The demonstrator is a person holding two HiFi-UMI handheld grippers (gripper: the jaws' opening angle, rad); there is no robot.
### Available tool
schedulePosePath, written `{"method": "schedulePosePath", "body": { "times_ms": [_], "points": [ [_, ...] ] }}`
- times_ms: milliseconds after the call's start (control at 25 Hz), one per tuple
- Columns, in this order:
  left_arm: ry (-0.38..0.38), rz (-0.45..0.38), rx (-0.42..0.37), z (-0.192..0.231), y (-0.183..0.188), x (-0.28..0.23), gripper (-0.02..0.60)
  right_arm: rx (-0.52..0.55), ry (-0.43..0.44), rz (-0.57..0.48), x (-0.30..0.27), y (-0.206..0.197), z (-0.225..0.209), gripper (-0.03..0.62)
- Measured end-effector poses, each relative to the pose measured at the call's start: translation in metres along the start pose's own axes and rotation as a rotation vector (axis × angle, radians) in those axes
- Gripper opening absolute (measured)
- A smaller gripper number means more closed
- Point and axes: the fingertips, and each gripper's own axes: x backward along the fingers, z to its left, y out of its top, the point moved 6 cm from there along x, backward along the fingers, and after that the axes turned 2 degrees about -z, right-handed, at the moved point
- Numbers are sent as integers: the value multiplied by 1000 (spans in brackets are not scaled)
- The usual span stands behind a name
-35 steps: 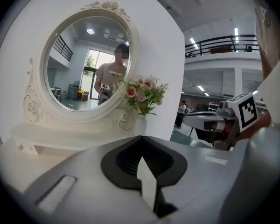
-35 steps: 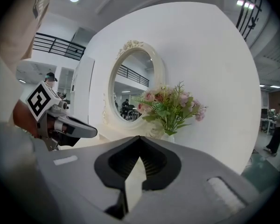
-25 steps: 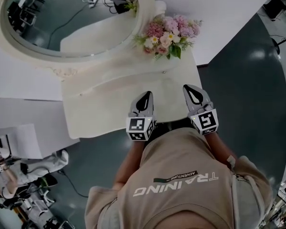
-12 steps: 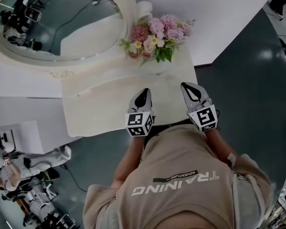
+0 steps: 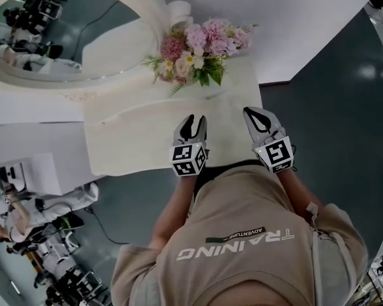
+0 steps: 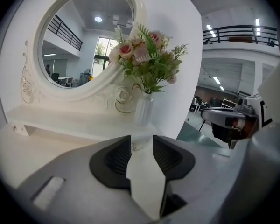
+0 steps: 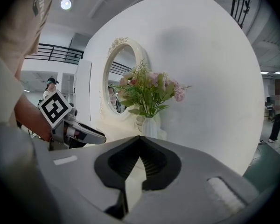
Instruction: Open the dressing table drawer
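Left gripper (image 5: 192, 121): jaws apart, just been opening, nothing between them. Hovers over the dressing table (image 5: 131, 142) top, near its front edge. Right gripper (image 5: 255, 115): at 3 o'clock from the left one, jaws pressed together, clenched on nothing.

No drawer to be seen in any view. Probably under the front edge of the top, toward 6 o'clock from both grippers, hidden by the person's body.

What could go wrong:
- Could miss the handle, since it sits out of sight below the edge.
- Could bump a gripper on the hard table edge on the way down.
- Could slip off if only the very tips grab.
- Could shake the table with a hard pull and tip the vase (image 6: 143, 108) at 12 o'clock, which looks tall, thin and heavy on top with flowers (image 5: 195, 43).

Counted: two grippers, one open and one closed. One dressing table. One mirror (image 5: 64, 34) at 10 o'clock. One vase. One bunch of flowers.
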Motion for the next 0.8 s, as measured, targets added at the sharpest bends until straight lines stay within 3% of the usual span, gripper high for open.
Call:
{"method": "schedulePosePath", "body": {
  "times_ms": [800],
  "points": [
    [82,220,-15,13,-41,-110,158,-45,-85,54,10,-26,-58,2]
  ]
}}
